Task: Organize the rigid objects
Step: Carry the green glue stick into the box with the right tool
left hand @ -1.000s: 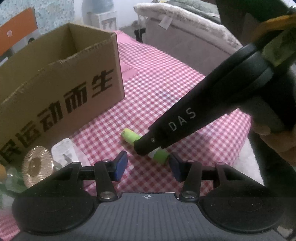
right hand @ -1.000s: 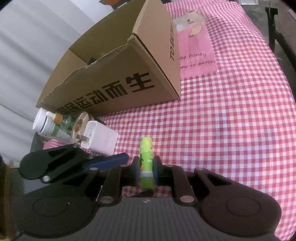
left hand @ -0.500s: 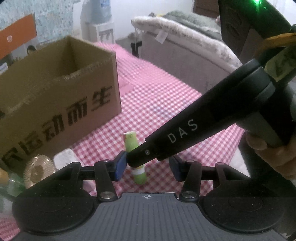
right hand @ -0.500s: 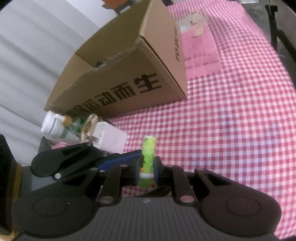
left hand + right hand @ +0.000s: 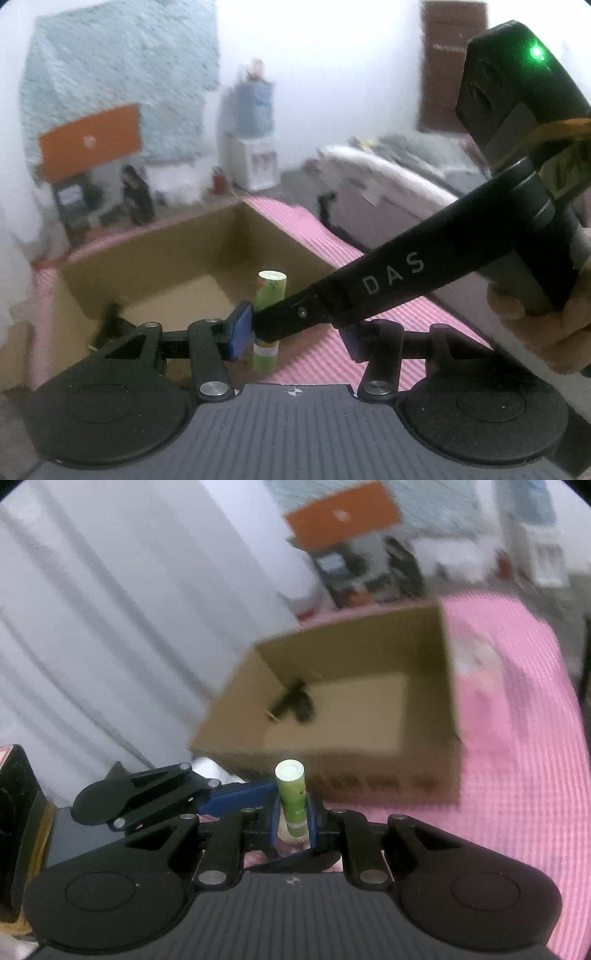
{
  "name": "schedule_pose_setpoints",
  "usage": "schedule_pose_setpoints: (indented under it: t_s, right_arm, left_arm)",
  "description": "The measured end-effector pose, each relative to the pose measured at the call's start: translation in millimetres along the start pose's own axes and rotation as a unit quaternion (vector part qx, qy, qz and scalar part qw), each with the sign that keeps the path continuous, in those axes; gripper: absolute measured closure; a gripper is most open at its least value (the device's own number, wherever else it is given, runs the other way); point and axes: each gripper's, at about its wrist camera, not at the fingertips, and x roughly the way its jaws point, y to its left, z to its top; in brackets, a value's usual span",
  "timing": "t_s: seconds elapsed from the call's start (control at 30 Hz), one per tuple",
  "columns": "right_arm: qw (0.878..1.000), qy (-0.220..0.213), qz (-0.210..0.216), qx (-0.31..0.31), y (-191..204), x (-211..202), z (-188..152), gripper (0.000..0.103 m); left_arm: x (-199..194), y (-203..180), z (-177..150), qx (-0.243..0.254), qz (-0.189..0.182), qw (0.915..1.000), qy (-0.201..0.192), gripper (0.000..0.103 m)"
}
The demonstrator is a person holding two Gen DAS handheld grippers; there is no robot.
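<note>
Green tube [image 5: 292,794] is being held upright between the blue pads of the right gripper [image 5: 292,821], whose jaws are being kept closed on its lower half, with the white cap end pointing up. In the right wrist view, the tube is being carried just in front of the near wall of the open cardboard box [image 5: 448,686], above the pink checked cloth [image 5: 524,760]. A dark object [image 5: 293,701] is lying on the box floor toward its far left corner; what it is cannot be told through the blur. In the left wrist view, the same tube [image 5: 270,293] is seen standing upright in front of the box [image 5: 280,236], with the right gripper's black arm [image 5: 369,291] crossing in from the right and clamped on it. The left gripper [image 5: 295,330] is being held with its jaws wide apart, its blue left pad [image 5: 240,330] just beside the tube; whether they touch cannot be told. Nothing is being held between the left jaws themselves. A hand [image 5: 543,325] is wrapped around the right gripper's handle at the right edge.
</note>
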Motion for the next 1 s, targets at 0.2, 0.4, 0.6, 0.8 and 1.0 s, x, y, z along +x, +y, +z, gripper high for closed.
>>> schedule_pose_setpoints:
  t_s: [0.2,0.4,0.6,0.8,1.0]
  right_arm:
    - [0.998,0.001,0.033,-0.055,40.6,33.6,53.2,0.086]
    - [0.995,0.062,0.068,-0.042,39.2,110.6,94.8,0.087]
    - [0.985,0.147,0.086,0.012,14.2,186.2,111.5,0.087]
    - [0.975,0.210,0.071,0.033,-0.1,240.2,111.3,0.087]
    - [0.967,0.251,0.038,0.023,-4.9,280.6,113.9,0.087]
  left_arm:
    - [7.0,45.2,15.0,-0.030,0.052,0.9982,-0.001,0.053]
    - [36.1,97.6,14.0,-0.073,0.069,0.9939,0.045,0.053]
    - [56.8,125.2,-1.4,-0.089,0.083,0.9887,0.087,0.052]
    - [48.8,132.7,-11.4,-0.099,0.088,0.9868,0.093,0.048]
    - [25.8,136.5,-17.4,-0.120,0.098,0.9859,0.065,0.038]
